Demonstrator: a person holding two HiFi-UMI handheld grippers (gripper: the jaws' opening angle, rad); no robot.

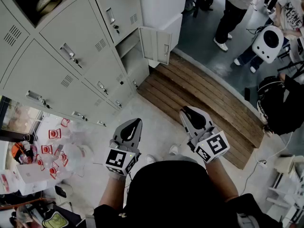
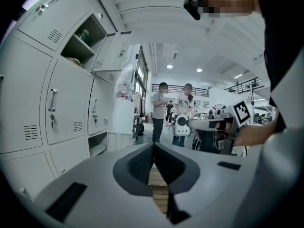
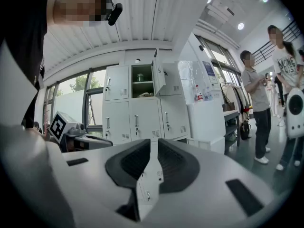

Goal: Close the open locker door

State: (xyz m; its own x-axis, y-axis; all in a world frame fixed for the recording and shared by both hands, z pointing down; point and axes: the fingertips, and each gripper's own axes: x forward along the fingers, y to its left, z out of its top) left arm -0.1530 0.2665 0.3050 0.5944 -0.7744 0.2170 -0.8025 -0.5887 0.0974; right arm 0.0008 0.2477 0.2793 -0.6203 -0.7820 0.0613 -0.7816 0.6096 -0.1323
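Head view: gray lockers (image 1: 71,56) fill the top left. A high locker (image 1: 38,1) in the top left corner stands open, and there are things inside that I cannot make out. The right gripper view shows its high open door (image 3: 159,72) swung out to the side.

Lower down, the left hand-held gripper (image 1: 137,122) is over the pale floor (image 1: 156,122) and points toward the lockers. Its jaws are squeezed together with nothing in them. The left gripper view shows the pads touching at the tip.

Further right, at the end of the lockers, a low open door (image 1: 157,44) sticks out from a bottom locker. It hangs just above the far left corner of the wood boards (image 1: 204,99). It is well apart from both grippers.

The right hand-held gripper (image 1: 186,112) is beside the left one but does not touch it. It is at the near edge of the wood boards. Its jaws are closed too, and they hold nothing.

At the top right, people (image 1: 232,13) stand on the dark floor, and a white round thing (image 1: 268,42) is near them.
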